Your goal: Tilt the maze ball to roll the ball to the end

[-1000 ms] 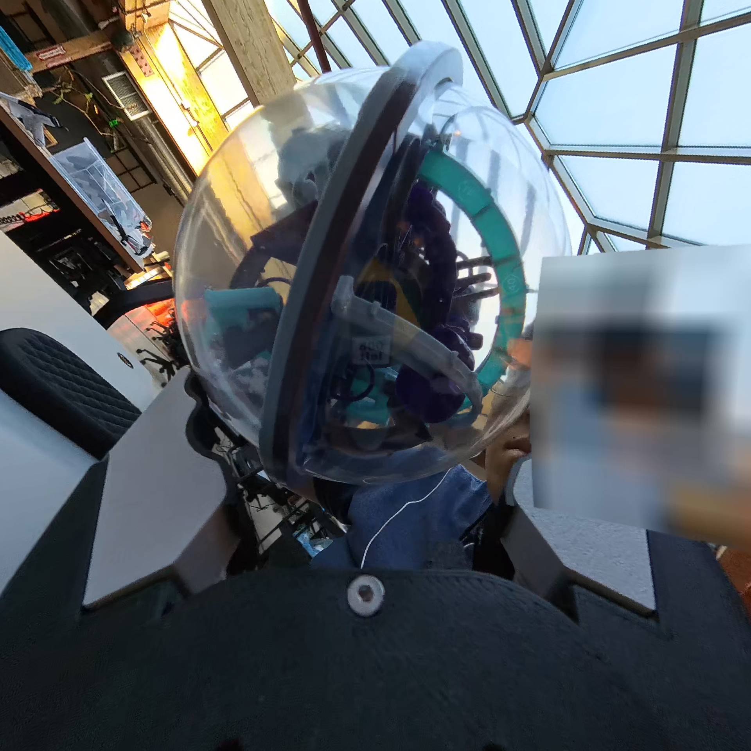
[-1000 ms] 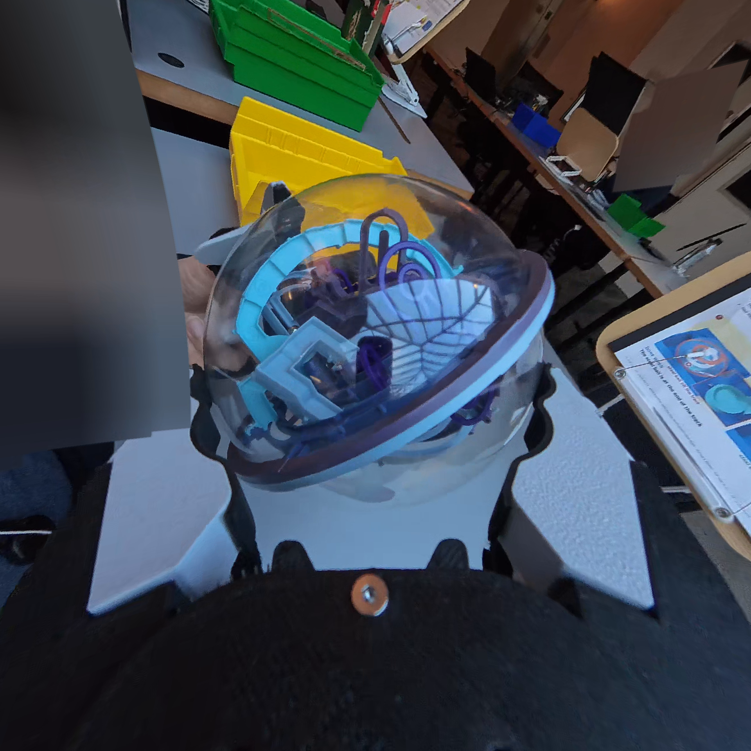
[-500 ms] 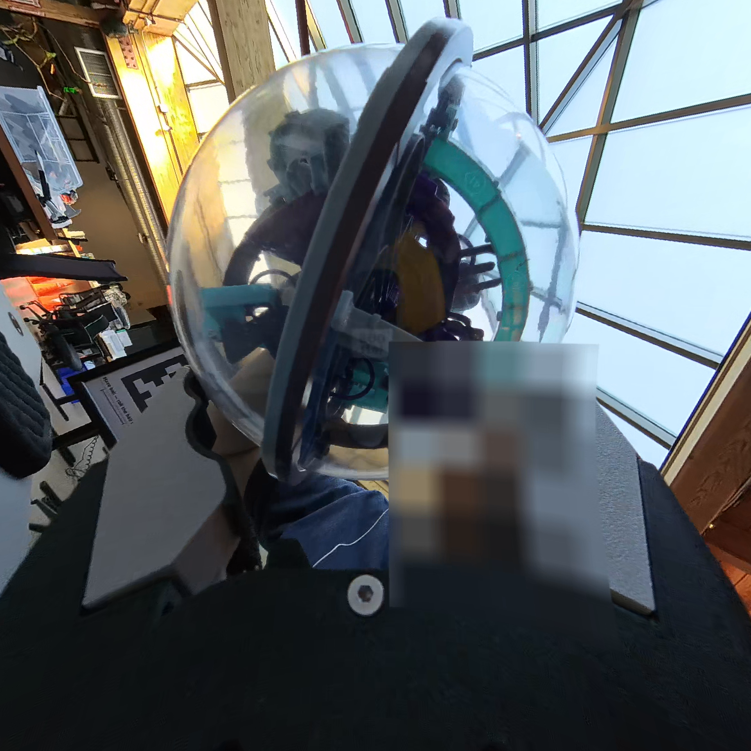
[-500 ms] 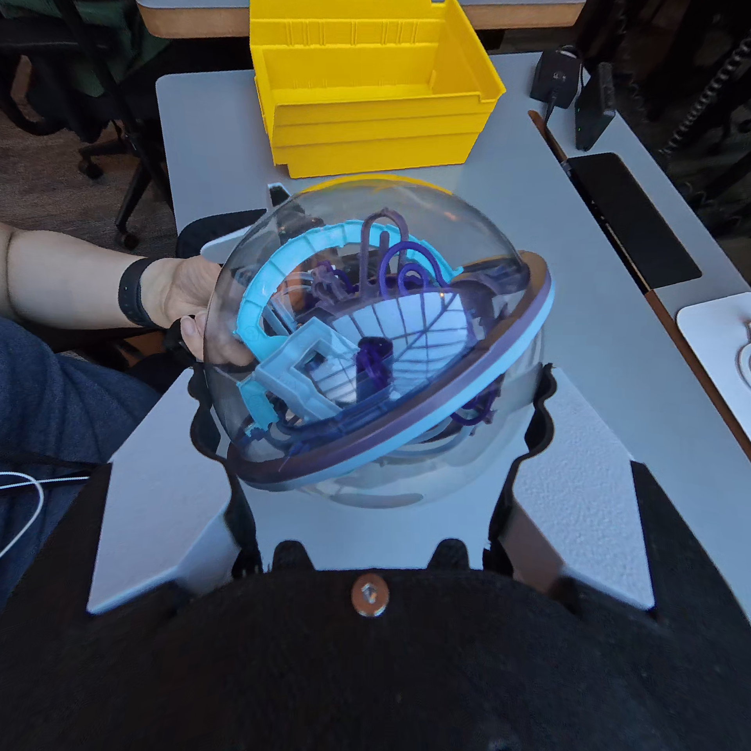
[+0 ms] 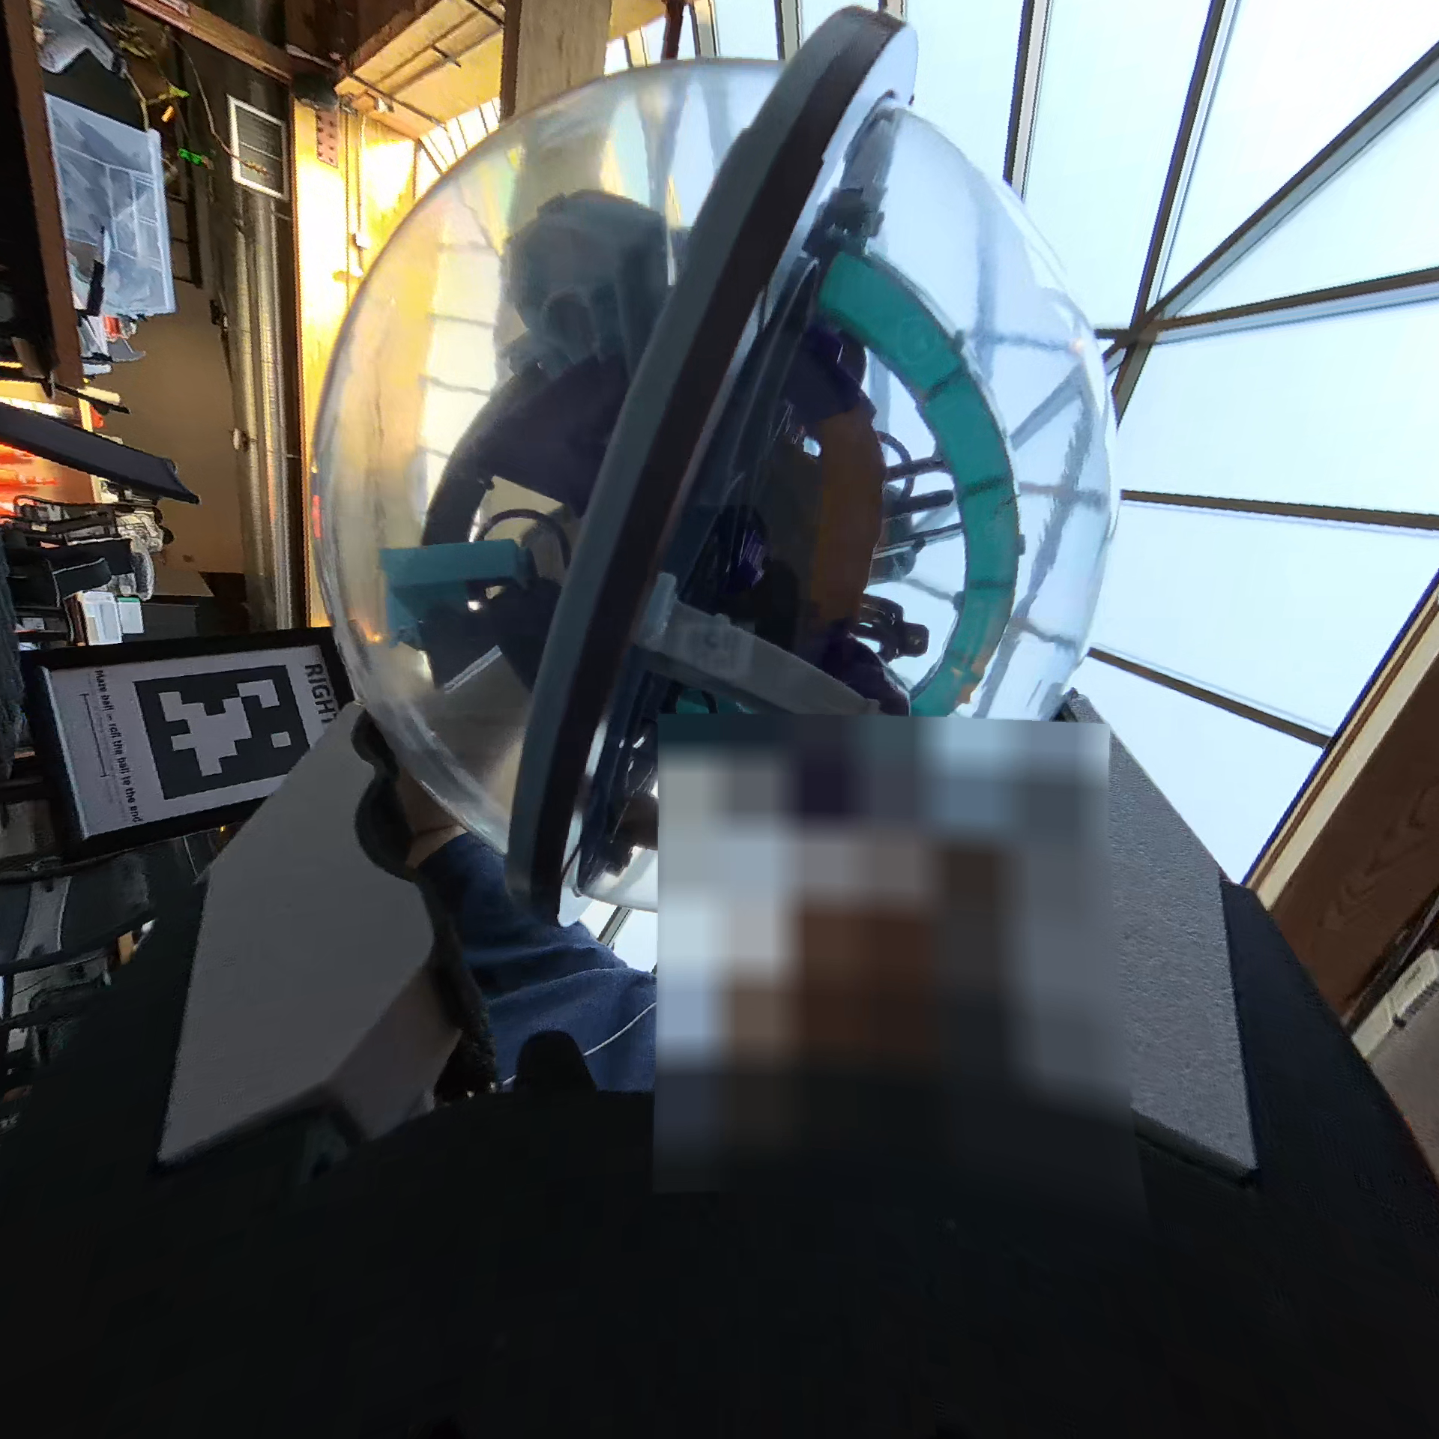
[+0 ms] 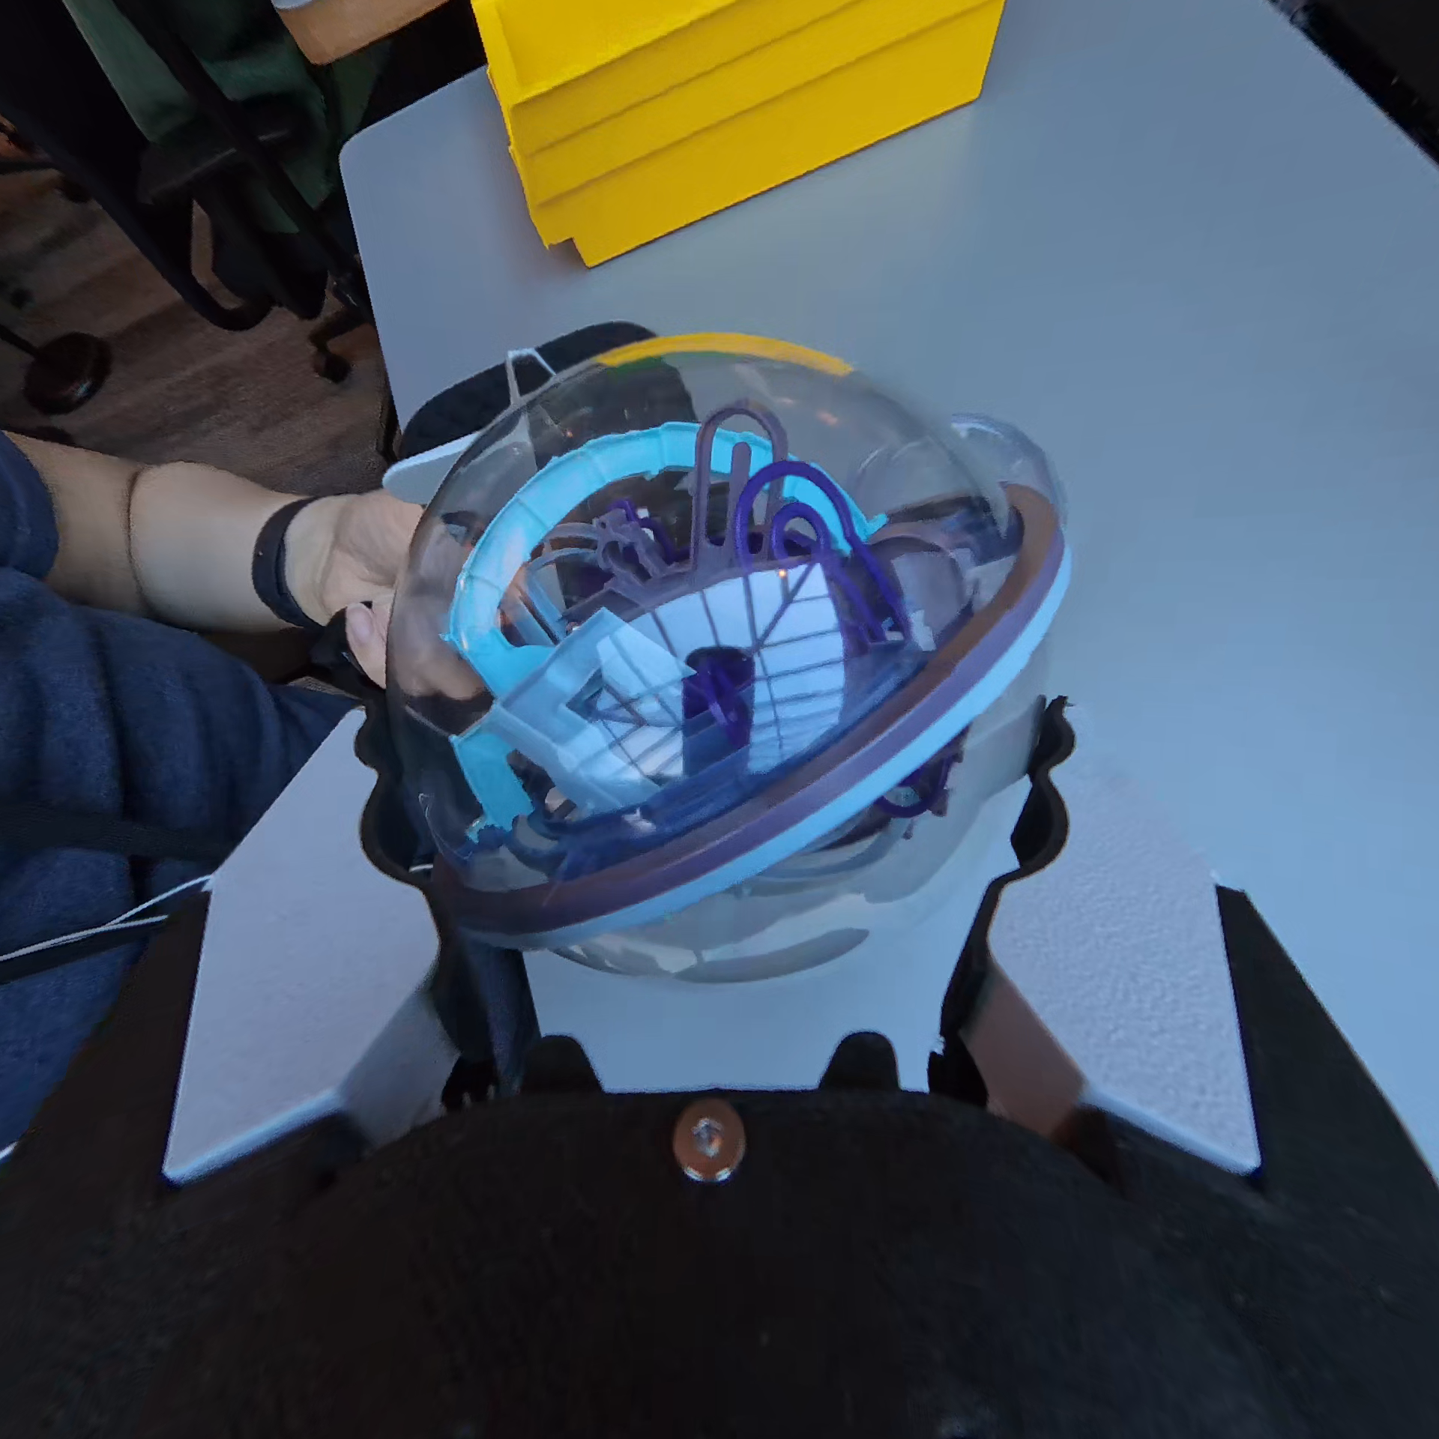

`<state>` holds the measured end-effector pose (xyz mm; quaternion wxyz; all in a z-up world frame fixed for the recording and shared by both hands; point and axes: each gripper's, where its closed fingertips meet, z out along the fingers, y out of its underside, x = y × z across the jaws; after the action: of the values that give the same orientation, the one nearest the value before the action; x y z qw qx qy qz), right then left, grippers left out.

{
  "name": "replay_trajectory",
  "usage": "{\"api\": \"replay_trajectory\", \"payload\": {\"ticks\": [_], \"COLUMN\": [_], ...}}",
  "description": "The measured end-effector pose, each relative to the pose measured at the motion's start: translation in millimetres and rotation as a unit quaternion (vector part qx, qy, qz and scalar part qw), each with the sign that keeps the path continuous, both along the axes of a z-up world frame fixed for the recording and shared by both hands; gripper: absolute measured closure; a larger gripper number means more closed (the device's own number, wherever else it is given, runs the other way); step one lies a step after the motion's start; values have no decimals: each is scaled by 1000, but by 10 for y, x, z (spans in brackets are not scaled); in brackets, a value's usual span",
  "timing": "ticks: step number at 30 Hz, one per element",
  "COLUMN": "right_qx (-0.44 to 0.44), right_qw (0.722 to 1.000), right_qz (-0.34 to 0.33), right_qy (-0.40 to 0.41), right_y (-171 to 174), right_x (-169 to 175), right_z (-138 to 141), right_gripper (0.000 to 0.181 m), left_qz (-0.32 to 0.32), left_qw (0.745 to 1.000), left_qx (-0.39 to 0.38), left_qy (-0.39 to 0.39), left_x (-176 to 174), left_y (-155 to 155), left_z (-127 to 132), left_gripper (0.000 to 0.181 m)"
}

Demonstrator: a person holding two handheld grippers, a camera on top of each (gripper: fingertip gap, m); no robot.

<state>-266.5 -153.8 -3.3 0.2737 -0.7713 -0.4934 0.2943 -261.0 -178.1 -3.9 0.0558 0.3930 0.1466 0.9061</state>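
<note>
In the right wrist view, the right hand-held gripper fills the lower frame, its two grey fingers spread wide and clamped against opposite sides of the clear plastic maze ball at centre frame. The sphere's purple and pale-blue equator ring slants up to the right. Inside are a light-blue curved track, purple wire loops and a white grid panel. Which piece is the small rolling ball cannot be told. At the left of the sphere, a person's hand with a black wristband holds the other gripper, whose grey finger tip pokes out behind the sphere. Beyond lies the grey tabletop, and at the top of the frame a yellow plastic bin.

In the left wrist view, the left hand-held gripper likewise grips the maze ball between its parted fingers, the ring standing nearly upright. A framed black-and-white marker card stands at the left, with glass roof panels far behind.
</note>
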Motion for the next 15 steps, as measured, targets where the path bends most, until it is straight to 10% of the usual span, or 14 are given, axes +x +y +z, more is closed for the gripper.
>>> {"api": "replay_trajectory", "payload": {"ticks": [15], "right_qx": [-174], "right_qw": [985], "right_qz": [-3], "right_qy": [8], "right_y": [200], "right_x": [190], "right_z": [5], "right_gripper": [21], "left_qz": [-51], "left_qw": [995], "left_qx": [-88], "left_qy": [-20], "left_x": [225], "left_y": [92], "left_z": [153], "left_gripper": [22]}}
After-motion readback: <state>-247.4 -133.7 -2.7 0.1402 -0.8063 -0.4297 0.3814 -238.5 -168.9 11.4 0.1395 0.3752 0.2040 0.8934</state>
